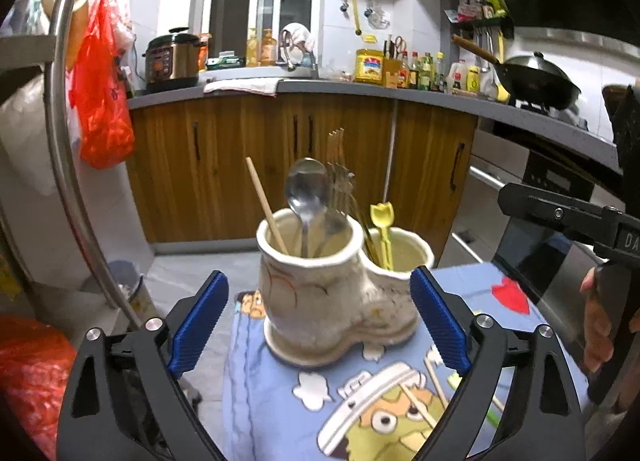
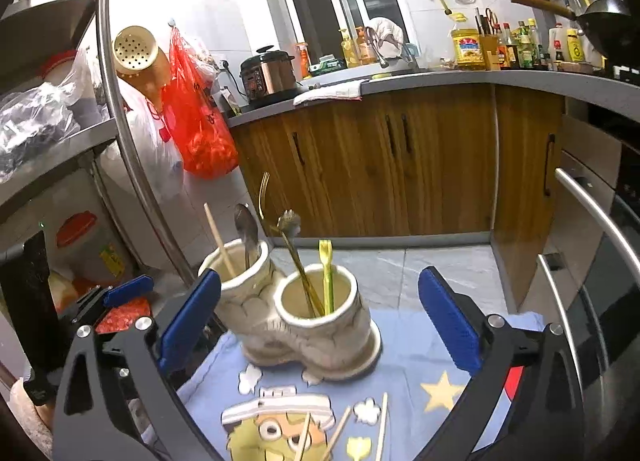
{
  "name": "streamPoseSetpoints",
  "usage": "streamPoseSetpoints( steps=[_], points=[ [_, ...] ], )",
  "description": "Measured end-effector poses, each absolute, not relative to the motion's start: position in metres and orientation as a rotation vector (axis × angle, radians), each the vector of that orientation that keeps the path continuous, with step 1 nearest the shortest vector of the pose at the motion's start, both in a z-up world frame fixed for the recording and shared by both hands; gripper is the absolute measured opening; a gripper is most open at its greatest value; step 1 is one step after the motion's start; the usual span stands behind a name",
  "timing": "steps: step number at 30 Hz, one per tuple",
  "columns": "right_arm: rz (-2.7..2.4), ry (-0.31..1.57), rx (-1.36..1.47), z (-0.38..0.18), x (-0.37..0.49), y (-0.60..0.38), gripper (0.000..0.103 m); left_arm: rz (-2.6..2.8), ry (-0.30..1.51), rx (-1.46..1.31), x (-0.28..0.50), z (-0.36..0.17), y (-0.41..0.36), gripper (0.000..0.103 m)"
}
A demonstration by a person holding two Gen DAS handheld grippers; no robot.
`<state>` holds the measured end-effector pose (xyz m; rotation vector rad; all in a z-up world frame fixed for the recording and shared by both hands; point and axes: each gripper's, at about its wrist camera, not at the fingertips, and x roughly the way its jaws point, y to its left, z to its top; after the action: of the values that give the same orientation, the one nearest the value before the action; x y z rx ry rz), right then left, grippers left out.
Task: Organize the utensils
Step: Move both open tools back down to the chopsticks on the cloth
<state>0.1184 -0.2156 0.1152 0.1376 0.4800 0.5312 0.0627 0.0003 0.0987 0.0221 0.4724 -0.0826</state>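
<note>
A white boot-shaped ceramic holder point(image 1: 340, 301) with two cups stands on a blue cartoon cloth point(image 1: 280, 413); it also shows in the right wrist view point(image 2: 304, 325). The left cup holds a chopstick point(image 1: 266, 207), spoons point(image 1: 306, 191) and a gold fork point(image 1: 338, 165). The right cup holds a yellow utensil point(image 1: 383, 231) and a gold one point(image 2: 296, 257). Loose chopsticks point(image 2: 340, 429) and a yellow-green utensil point(image 2: 358, 447) lie on the cloth. My left gripper point(image 1: 320, 329) is open and empty around the holder's front. My right gripper point(image 2: 316, 329) is open and empty just before the holder.
Wooden kitchen cabinets point(image 1: 280, 165) and a grey counter point(image 1: 360, 91) with bottles, a rice cooker point(image 1: 172, 61) and a wok point(image 1: 536, 79) stand behind. A metal rack point(image 2: 120, 133) with red bags point(image 2: 200, 117) is at the left. An oven point(image 2: 600, 261) is at the right.
</note>
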Motion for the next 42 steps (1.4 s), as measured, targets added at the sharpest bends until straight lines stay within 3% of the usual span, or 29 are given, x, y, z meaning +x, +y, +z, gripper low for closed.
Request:
streamPoseSetpoints(
  steps=[10,24,29,32,39,42],
  points=[
    [0.455,0.583,0.149,0.080,0.100,-0.240,0.098,-0.113,0.542,0.077,0.042,0.083,-0.026,0.096],
    [0.434,0.773,0.013,0.006,0.112,-0.252,0.097,-0.149,0.774,0.015,0.059,0.002,-0.038,0.096],
    [0.466,0.821,-0.066,-0.007,0.105,-0.245,0.091,-0.166,0.842,-0.002,0.059,-0.017,-0.038,0.096],
    [0.488,0.843,-0.114,-0.014,0.100,-0.242,0.079,-0.164,0.856,0.000,0.057,-0.022,-0.039,0.096],
    [0.577,0.937,-0.117,-0.026,0.099,-0.235,0.029,-0.193,0.868,-0.003,0.055,-0.022,-0.041,0.093],
    [0.580,0.959,-0.155,-0.029,0.097,-0.230,0.016,-0.211,0.875,0.011,0.053,-0.023,-0.045,0.093]
  ],
)
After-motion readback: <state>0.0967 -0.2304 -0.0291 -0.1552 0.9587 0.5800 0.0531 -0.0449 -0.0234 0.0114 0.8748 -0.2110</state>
